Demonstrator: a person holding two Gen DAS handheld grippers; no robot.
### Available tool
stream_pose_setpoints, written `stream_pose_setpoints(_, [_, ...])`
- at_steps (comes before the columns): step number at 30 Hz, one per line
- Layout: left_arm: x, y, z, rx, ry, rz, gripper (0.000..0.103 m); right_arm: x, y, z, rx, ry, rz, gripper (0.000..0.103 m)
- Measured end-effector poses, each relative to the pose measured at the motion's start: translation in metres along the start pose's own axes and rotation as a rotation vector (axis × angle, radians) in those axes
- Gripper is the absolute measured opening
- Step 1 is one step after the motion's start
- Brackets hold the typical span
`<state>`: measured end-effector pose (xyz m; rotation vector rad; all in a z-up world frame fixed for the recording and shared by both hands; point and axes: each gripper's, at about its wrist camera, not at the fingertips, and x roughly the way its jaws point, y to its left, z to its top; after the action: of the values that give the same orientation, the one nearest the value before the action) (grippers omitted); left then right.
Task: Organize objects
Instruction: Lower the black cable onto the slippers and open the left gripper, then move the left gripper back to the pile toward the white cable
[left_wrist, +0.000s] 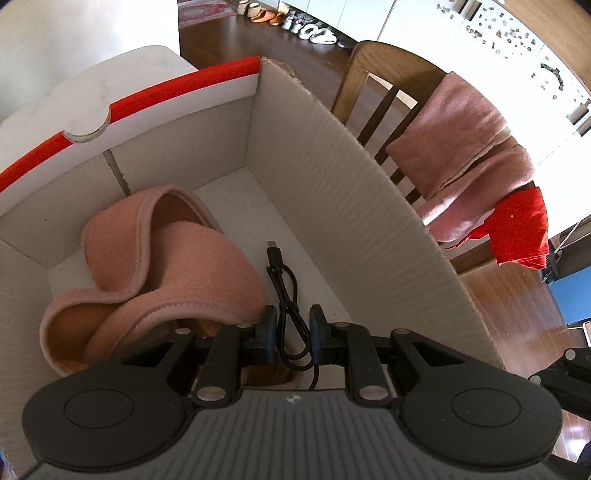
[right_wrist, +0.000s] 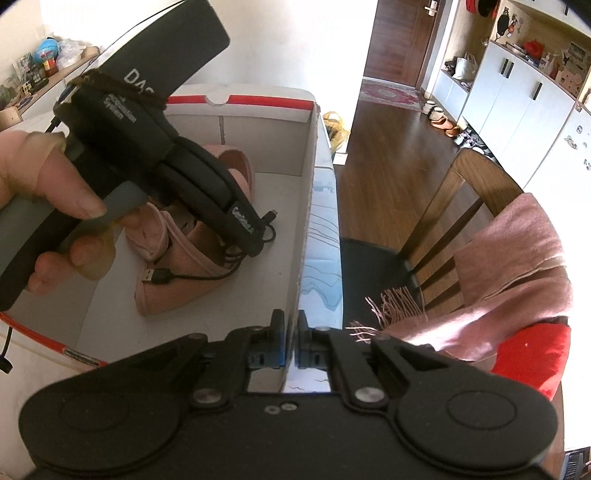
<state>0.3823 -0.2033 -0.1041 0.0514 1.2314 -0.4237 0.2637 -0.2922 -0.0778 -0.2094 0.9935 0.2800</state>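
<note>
— Where is the cable (left_wrist: 286, 295) being held?

— Inside the box (left_wrist: 332, 192), apparently pinched by the left gripper (left_wrist: 292, 334), hanging lengthwise beside the pink band (left_wrist: 177, 266).

— The right gripper (right_wrist: 291, 345)?

— Clamped on the box wall.

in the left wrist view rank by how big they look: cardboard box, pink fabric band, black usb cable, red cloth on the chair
1. cardboard box, by far the largest
2. pink fabric band
3. red cloth, though farther off, so its real size is unsure
4. black usb cable, thin and coiled between the left gripper fingers
</note>
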Motion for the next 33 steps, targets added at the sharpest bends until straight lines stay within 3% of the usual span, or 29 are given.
stream_pose_setpoints(9, [-0.017, 0.007, -0.007, -0.016, -0.022, -0.025, 0.028, 0.000, 0.001, 0.000, -0.002, 0.002, -0.003, 0.004])
stream_pose_setpoints(15, [-0.040, 0.014, -0.012, -0.043, -0.065, -0.053, 0.029, 0.000, 0.003, -0.001, -0.005, 0.004, -0.007, 0.004])
stream_pose_setpoints(33, [-0.154, 0.034, -0.061, -0.058, -0.256, -0.085, 0.029, 0.000, 0.006, -0.003, -0.033, 0.007, -0.029, 0.004])
